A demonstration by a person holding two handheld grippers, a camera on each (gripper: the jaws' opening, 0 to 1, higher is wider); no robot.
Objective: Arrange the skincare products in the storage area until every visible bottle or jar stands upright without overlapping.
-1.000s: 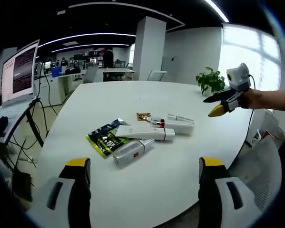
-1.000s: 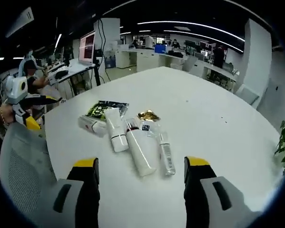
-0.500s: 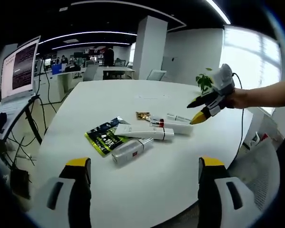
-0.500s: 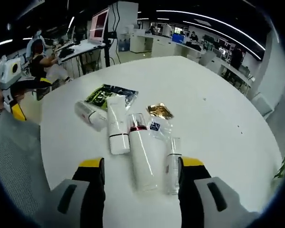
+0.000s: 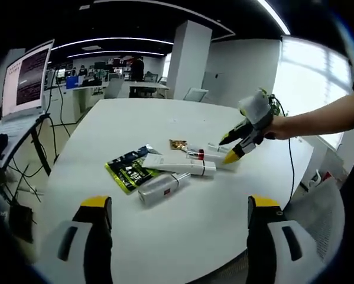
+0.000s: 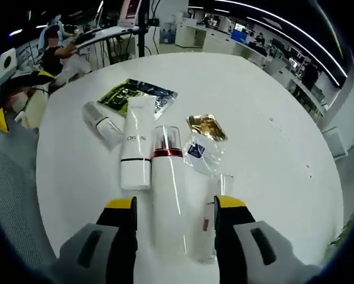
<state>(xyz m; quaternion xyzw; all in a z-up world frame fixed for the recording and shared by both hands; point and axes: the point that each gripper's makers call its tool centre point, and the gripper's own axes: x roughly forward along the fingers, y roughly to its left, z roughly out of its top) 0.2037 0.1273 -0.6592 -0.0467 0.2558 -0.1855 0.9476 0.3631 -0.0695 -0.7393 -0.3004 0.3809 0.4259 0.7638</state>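
My right tongs (image 6: 172, 204), jaws apart, have descended to straddle the lying red-banded bottle (image 6: 168, 189); left tongs (image 5: 175, 204) wait apart.

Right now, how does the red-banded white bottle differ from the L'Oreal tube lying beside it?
The red-banded bottle has a clear cap and a red ring; the L'Oreal tube has a white cap with a thin dark ring. The bottle lies between the right tool's open jaws; the tube lies just outside them. Both are white and lie flat on the table, side by side.
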